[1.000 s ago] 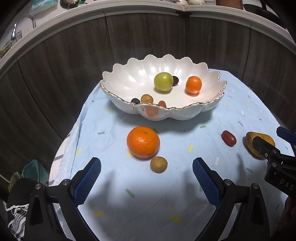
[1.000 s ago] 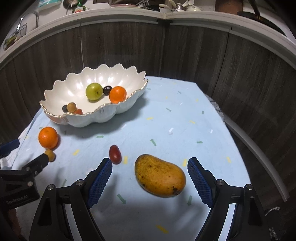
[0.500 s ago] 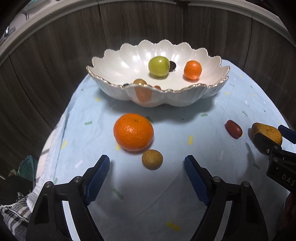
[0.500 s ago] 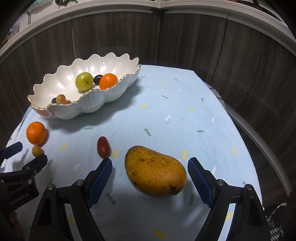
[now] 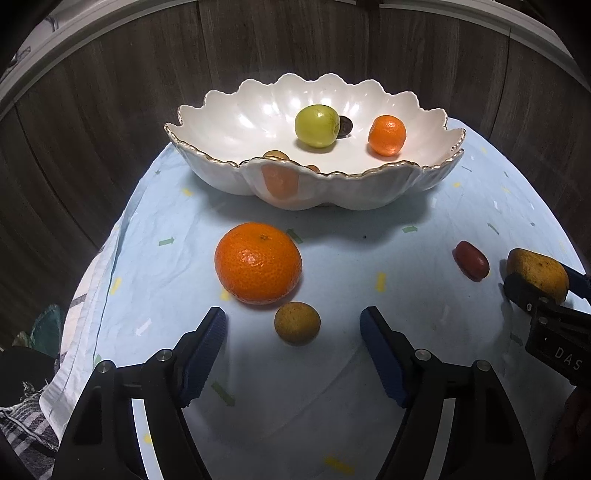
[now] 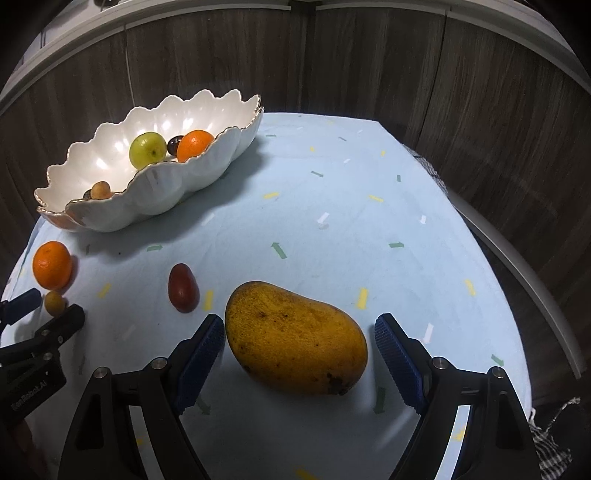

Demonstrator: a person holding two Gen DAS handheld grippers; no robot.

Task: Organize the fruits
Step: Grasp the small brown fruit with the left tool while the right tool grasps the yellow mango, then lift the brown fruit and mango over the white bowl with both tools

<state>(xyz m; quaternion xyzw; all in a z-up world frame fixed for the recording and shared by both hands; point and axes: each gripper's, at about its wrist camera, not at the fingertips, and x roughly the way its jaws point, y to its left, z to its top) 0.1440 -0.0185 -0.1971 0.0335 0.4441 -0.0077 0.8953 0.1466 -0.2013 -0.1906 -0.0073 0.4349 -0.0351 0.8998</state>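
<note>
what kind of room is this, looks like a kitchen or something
Probably a home kitchen or dining corner: a cloth-covered table with a scalloped fruit bowl stands against dark wood-grain cabinet fronts under a pale countertop edge. Little above the counter shows.

bowl [image 5: 436, 177] set at back of surface [image 5: 369, 424], left of centre in right wrist view. apple [image 5: 317, 126], small orange [image 5: 387, 134] and few smaller fruits held in bowl. large orange [image 5: 258, 267] placed before bowl; small round fruit [image 5: 297, 323] just beside it, nearer camera. oblong fruit [image 6: 183, 288] laid between large orange and mango [image 6: 295, 343]. mango flanked by right gripper [image 6: 299, 354] fingers; small round fruit framed by left gripper [image 5: 293, 343] fingers.
</note>
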